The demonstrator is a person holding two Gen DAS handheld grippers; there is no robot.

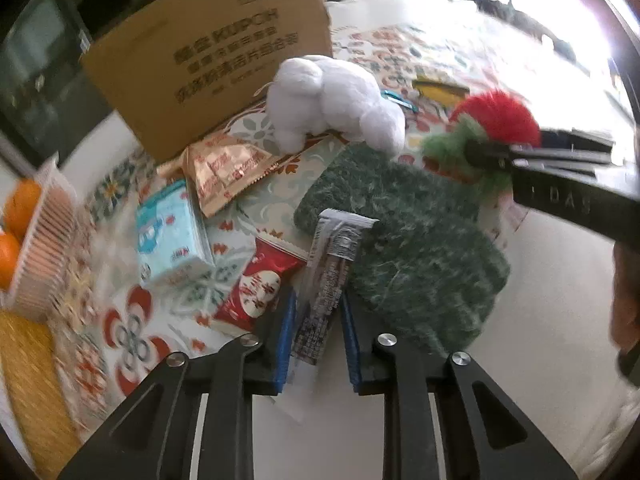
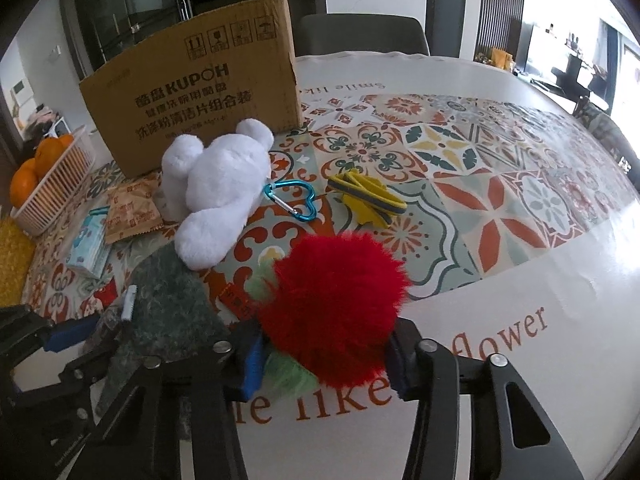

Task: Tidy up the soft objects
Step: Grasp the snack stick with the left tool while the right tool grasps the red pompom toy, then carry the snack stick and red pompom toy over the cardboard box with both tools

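Note:
My right gripper [image 2: 324,360] is shut on a fluffy red pom-pom with green fur [image 2: 336,308], held just above the table; it also shows in the left wrist view [image 1: 496,120]. My left gripper [image 1: 316,332] is shut on a silver snack wrapper [image 1: 328,280]. A white plush toy [image 2: 216,192] lies in front of the cardboard box [image 2: 192,88], also seen in the left wrist view [image 1: 332,100]. A dark green fuzzy cloth [image 1: 404,236] lies between the grippers and shows in the right wrist view [image 2: 168,304].
A blue tissue pack [image 1: 172,236], a gold snack bag [image 1: 224,168] and a red packet [image 1: 260,288] lie left of the cloth. A basket of oranges [image 2: 52,176] stands far left. A blue heart carabiner [image 2: 292,200] and yellow bands [image 2: 368,196] lie on the patterned mat.

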